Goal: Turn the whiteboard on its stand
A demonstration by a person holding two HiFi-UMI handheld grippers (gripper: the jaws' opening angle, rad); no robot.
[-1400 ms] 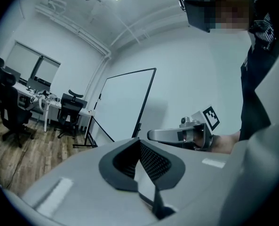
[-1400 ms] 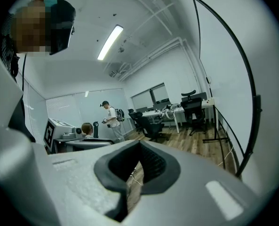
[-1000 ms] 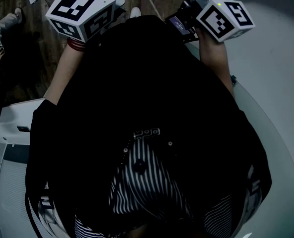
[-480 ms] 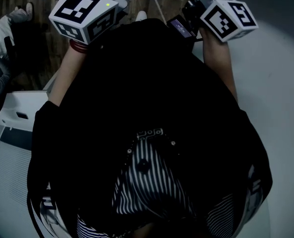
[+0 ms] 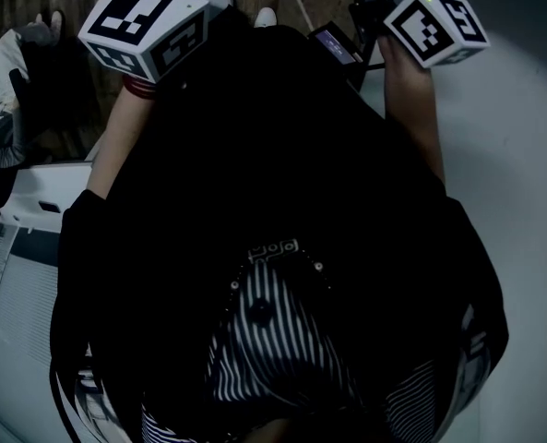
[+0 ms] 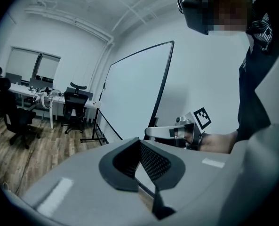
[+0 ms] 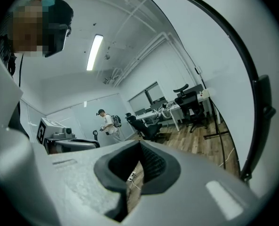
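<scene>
Whiteboard (image 6: pixel 134 93) close — ungripped
Our left tongs (image 6: pixel 139 142) and right tongs (image 7: pixel 139 145) sit narrow, empty; it stands upright beside them, turned already or not we can't tell.

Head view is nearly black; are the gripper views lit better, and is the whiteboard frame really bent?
Head view: dim, filled by the person's dark top. Left gripper view: evenly lit, whiteboard sharp, frame nearly straight. Right gripper view: frame bowed by wide-angle distortion.

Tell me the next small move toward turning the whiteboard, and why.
Probably open the right tongs and ease them onto the near edge of the black-framed white whiteboard. That edge stands close at their right, and both they and the left tongs are shut and empty.
</scene>
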